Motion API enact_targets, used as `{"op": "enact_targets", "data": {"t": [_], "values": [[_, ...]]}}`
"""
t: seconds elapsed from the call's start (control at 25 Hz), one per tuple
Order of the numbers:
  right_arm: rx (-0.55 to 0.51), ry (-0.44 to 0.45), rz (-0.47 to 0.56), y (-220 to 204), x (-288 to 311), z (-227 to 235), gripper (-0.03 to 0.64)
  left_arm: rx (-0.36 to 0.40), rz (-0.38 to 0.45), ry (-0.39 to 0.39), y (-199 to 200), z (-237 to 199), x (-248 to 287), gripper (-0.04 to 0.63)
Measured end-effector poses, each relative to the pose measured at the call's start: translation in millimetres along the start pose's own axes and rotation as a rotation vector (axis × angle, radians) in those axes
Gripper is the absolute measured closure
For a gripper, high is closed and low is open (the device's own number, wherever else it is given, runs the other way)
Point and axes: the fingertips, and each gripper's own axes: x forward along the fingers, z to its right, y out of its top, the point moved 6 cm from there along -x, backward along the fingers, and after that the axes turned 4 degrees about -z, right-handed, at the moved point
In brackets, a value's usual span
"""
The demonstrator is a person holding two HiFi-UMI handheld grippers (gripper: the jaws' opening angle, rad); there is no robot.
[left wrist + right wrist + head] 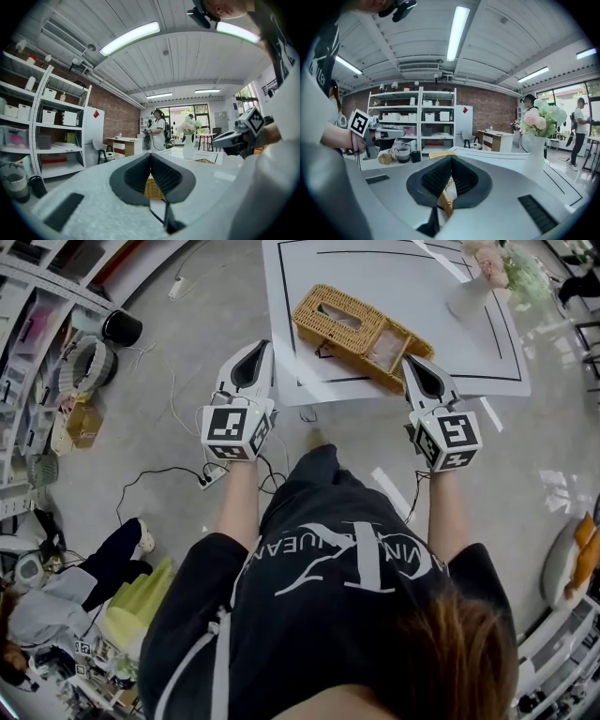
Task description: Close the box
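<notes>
A wicker box (389, 345) lies on the white table (403, 277). Its slotted lid (337, 315) is swung open to the left and the pale lining shows. My right gripper (410, 360) touches the box's near right corner. In the right gripper view the jaws (450, 159) are shut, with the wicker rim (445, 201) and a bit of white lining pinched between the pads. My left gripper (258, 345) hovers off the table's left edge, apart from the box. It is shut on nothing (150, 157), and the wicker (152, 187) shows beyond it.
A white vase of flowers (473, 292) stands at the table's far right, also in the left gripper view (189, 145). Shelving (37, 381) with baskets lines the left wall. Cables (178, 474) trail over the floor. A person (158, 129) stands far off.
</notes>
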Motion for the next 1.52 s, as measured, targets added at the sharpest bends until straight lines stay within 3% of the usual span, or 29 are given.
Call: {"op": "enact_targets", "data": {"t": [0.24, 0.64, 1.52], "values": [[0.067, -0.003, 0.083, 11, -15, 6, 0.618, 0.001, 0.024, 0.001, 7, 5, -7, 0.584], [0.103, 0.003, 0.129, 15, -28, 5, 0.618, -0.001, 0.041, 0.012, 11, 10, -19, 0.584], [0.094, 0.019, 0.127, 16, -26, -4, 0.618, -0.009, 0.051, 0.036, 12, 1, -29, 0.584]]}}
